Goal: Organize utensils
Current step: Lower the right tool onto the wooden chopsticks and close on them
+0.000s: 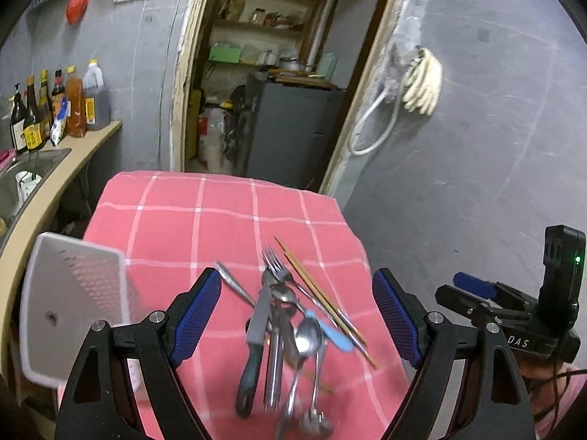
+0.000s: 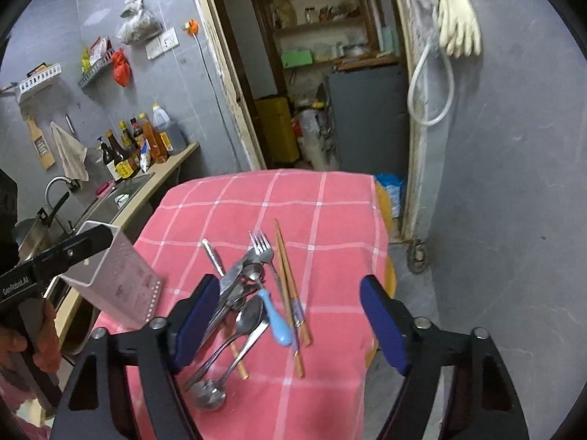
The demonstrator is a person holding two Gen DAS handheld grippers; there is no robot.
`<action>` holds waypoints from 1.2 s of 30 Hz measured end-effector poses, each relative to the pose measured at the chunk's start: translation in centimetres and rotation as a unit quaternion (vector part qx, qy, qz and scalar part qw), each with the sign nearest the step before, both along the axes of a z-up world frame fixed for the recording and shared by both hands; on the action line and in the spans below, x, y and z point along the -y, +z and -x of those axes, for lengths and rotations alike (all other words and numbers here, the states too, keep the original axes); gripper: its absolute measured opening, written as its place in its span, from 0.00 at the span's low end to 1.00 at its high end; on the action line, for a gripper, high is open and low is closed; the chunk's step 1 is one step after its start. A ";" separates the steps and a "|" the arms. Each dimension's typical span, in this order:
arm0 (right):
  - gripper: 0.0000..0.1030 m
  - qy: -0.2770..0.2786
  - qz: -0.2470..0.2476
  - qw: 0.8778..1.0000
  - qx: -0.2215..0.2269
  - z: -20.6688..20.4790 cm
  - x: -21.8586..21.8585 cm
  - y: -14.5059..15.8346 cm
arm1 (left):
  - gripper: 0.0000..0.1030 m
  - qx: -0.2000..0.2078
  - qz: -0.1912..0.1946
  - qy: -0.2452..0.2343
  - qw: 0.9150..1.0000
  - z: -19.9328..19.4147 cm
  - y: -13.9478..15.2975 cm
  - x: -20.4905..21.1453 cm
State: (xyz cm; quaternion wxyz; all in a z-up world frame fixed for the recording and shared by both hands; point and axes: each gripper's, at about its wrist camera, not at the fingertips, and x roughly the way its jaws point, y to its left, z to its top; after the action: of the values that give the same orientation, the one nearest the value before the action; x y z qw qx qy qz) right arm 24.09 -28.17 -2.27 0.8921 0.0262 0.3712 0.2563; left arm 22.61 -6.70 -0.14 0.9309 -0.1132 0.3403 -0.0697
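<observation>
Utensil pile [image 2: 249, 304] lies on the pink checked cloth [image 2: 330, 212], lower centre of both wrist views. Fork [image 2: 261, 244], spoons, a knife [image 1: 256, 326], a blue-handled piece [image 2: 277, 321] and chopsticks [image 2: 290, 293] overlap; most long axes run from the bottom of the frame toward the top, fanned a little.

Right gripper [image 2: 290, 324]: jaws partly open, nothing between the pads. The pile sits between the fingers but off-centre, crowding the left finger [image 2: 194, 315]; chopsticks and blue handle lie nearest the middle of the gap.

Left gripper [image 1: 297, 319]: jaws wide, empty. Pile falls roughly mid-gap, knife handle toward the lower centre.

White holder [image 2: 117, 275] stands at the left edge of the cloth, left of the pile in both views. In the right view the left gripper's body overlaps its top; contact cannot be told.

Judgement: neither gripper is clearly nearer the pile. Axes run along the fingers, so the jaws would close across the shafts, which suits a pinch. The right one likely needs a shift left to centre on a single piece.
</observation>
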 end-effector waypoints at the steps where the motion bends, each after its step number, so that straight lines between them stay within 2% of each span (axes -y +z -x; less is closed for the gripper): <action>1: 0.64 0.007 -0.002 1.000 -0.009 -1.3 0.0 -0.5 | 0.74 -0.007 -0.002 0.008 1.000 -1.0 -0.5 0.0; 4: 0.54 0.029 -0.009 0.999 -0.033 -4.9 -0.1 -2.1 | 0.71 -0.031 0.000 0.037 0.999 -3.7 -2.3 -0.3; 6: 0.42 0.044 -0.009 0.998 -0.051 -6.9 -0.9 -3.3 | 0.63 -0.056 0.008 0.061 0.997 -5.6 -4.0 -0.9; 8: 0.35 0.062 -0.011 0.995 -0.074 -8.9 -1.7 -4.7 | 0.58 -0.083 0.014 0.081 0.993 -7.2 -5.7 -1.6; 13: 0.35 0.114 -0.014 0.984 -0.137 -12.9 -4.4 -8.0 | 0.52 -0.144 0.016 0.116 0.983 -10.0 -9.3 -3.0; 18: 0.35 0.153 0.018 0.975 -0.159 -14.5 -6.8 -10.1 | 0.46 -0.184 0.033 0.138 0.973 -11.4 -11.8 -5.1; 24: 0.35 0.173 0.040 0.970 -0.164 -15.5 -8.7 -11.5 | 0.43 -0.209 0.064 0.143 0.965 -11.5 -13.0 -6.3; 25: 0.35 0.174 0.047 0.970 -0.165 -15.7 -9.0 -11.6 | 0.41 -0.213 0.069 0.143 0.964 -11.5 -13.1 -6.1; 27: 0.35 0.177 0.054 0.968 -0.167 -16.0 -9.9 -11.8 | 0.27 -0.225 0.080 0.140 0.961 -11.3 -13.4 -6.3; 32: 0.35 0.174 0.071 0.968 -0.165 -16.1 -10.5 -12.0 | 0.21 -0.223 0.103 0.140 0.959 -10.8 -13.5 -7.4; 35: 0.35 0.177 0.101 0.966 -0.158 -15.9 -11.2 -11.9 | 0.12 -0.227 0.113 0.143 0.957 -10.5 -13.6 -7.9; 36: 0.35 0.172 0.110 0.966 -0.158 -15.8 -11.4 -11.9 | 0.12 -0.225 0.115 0.144 0.957 -10.2 -13.5 -8.1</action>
State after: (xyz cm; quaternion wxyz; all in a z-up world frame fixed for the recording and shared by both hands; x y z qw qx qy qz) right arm 39.88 -16.73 -14.16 0.7623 -0.0958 0.5319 0.3561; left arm 32.85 1.37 -13.68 0.8110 -0.2802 0.5107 0.0533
